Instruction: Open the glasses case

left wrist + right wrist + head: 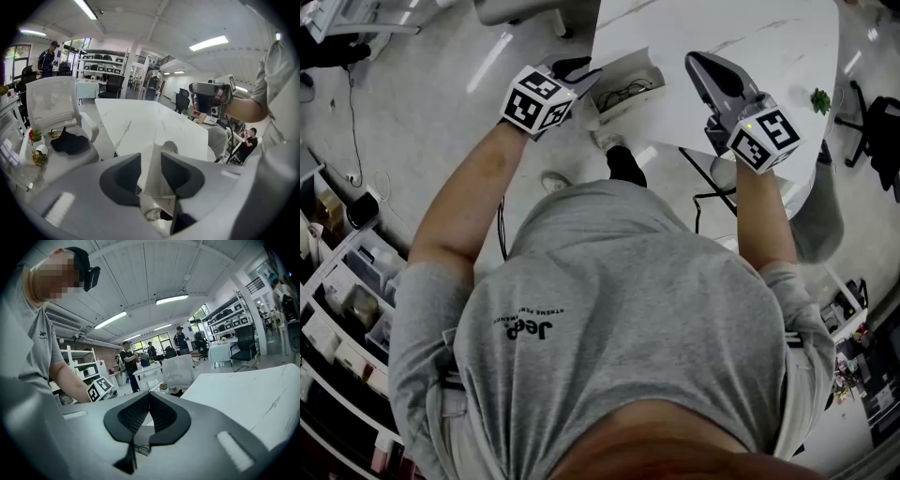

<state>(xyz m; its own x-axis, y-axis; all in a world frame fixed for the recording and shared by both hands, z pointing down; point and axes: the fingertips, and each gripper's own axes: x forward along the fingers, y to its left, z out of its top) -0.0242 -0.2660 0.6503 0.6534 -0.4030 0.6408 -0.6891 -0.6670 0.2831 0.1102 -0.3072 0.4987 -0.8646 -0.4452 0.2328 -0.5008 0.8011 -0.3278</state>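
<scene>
**specs_guy:** Wondering how that glasses case (639, 73) is going to handle, any ideas? It sits at the near-left edge of the white table (750, 37), between the two grippers and closer to the left one.

**benchrat:** Looks light and fairly stiff to me. It's a thin folding shell with smooth faces, so probably a bit slippery and easy to shove around, or right off that edge. I'd take it by the free edge of the lid flap (152, 180), not by the body. The glasses (628, 91) inside show as dark wire from above, so my guess is it's mostly open already. They're the fragile bit, so no squeezing the shell.

**specs_guy:** And the claws?

**benchrat:** The left gripper (581, 69) has its jaws a little way apart, with that pale flap standing up between them. The flap lies close along one pad with a sliver of gap at the other, so I read it as not pinched. The right gripper (149, 401) has its tips pressed together with nothing between them. It hangs over the table just beside the case, pointing toward it, and isn't touching it as far as I can see.
</scene>
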